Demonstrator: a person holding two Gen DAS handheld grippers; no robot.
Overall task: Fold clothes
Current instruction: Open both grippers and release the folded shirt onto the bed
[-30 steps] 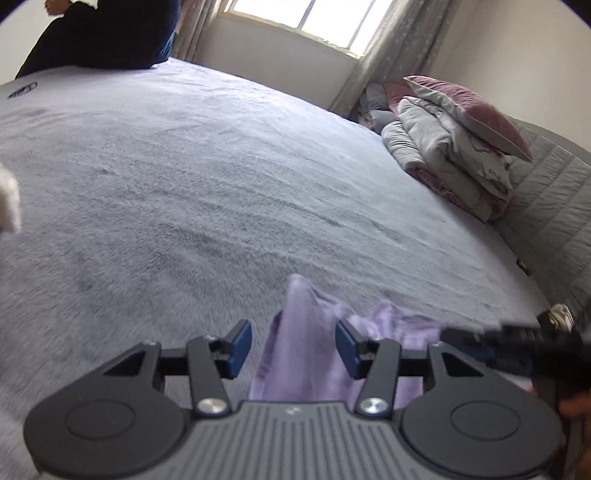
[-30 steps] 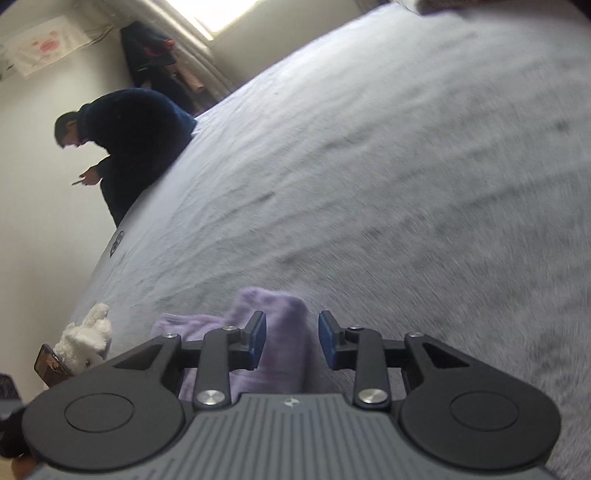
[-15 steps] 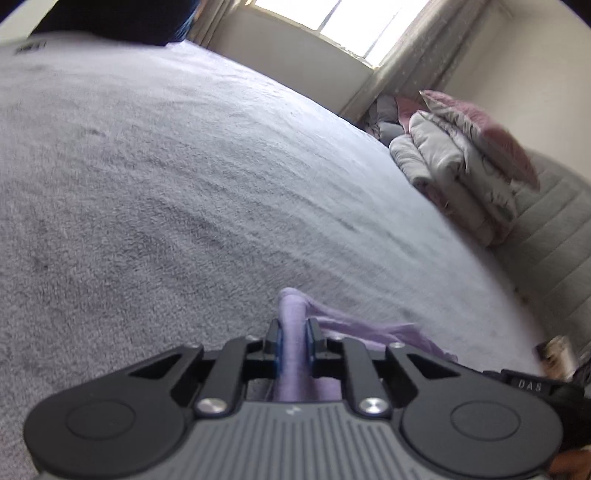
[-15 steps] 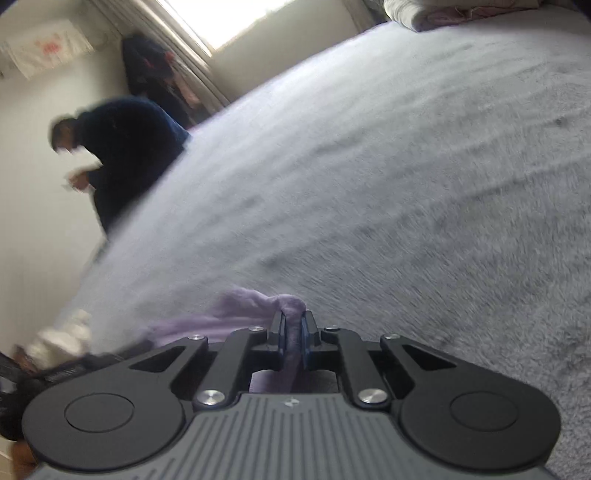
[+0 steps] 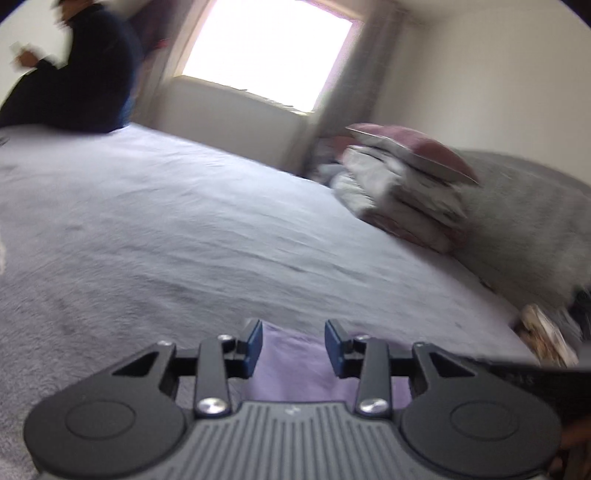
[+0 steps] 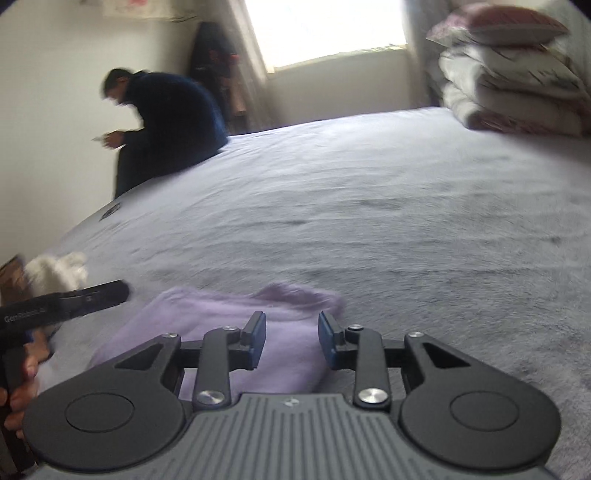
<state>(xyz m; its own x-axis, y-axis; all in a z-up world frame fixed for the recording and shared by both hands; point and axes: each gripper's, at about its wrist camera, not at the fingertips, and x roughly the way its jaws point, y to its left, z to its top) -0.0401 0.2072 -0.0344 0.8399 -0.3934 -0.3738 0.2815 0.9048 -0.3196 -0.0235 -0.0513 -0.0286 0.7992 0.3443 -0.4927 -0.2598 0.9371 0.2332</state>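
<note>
My left gripper (image 5: 293, 345) points across the grey bed cover (image 5: 184, 229), and its jaws are opening; the blue pads (image 5: 255, 343) stand apart and press on nothing. The lilac garment (image 5: 295, 365) lies flat on the cover directly below and between these pads, its far edge showing just past the fingertips, and no fabric rises into the gap. My right gripper (image 6: 292, 339) is in the same condition: jaws opening, pads separated, nothing grasped. In the right wrist view the lilac garment (image 6: 229, 332) is a folded bundle on the near part of the bed, extending from the near left to a rumpled far corner just beyond the right fingertip; most of the cloth lies under and to the left of the left pad, and its right edge passes beneath the gap. The tip of my left gripper (image 6: 96, 295) enters that view from the left, just off the garment's left edge, with part of my hand (image 6: 18, 373) on its handle. Farther off, a white plush toy (image 6: 55, 271) sits at the left edge of the bed, a person in dark clothing (image 6: 166, 122) sits at the far left corner, and stacked bedding (image 6: 509, 81) rests at the far right beneath a window (image 6: 325, 26).
</note>
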